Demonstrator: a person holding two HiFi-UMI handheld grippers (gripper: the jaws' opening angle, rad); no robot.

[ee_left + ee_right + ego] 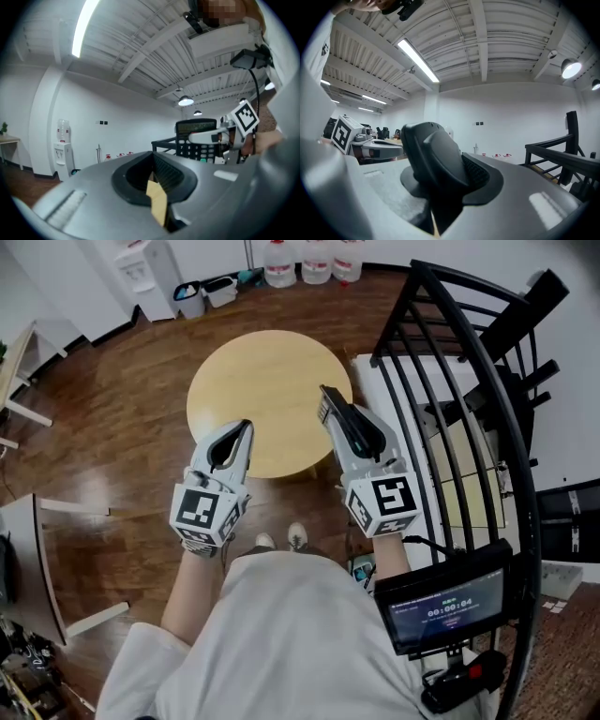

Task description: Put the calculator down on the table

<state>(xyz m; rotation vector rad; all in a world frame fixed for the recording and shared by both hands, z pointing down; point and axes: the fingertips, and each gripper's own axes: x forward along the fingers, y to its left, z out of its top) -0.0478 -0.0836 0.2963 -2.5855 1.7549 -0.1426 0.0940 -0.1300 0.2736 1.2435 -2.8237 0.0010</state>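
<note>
readable text | screen (pixel 442 607): timer digits, about 00:00:04 | other print: too small to read

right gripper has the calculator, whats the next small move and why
Probably ease the right gripper forward toward the middle of the round table and down onto it. Its jaws are shut on the calculator, which it holds on edge in the air near the table's near rim. Opening now would likely drop it or let it tip off the edge.
</note>
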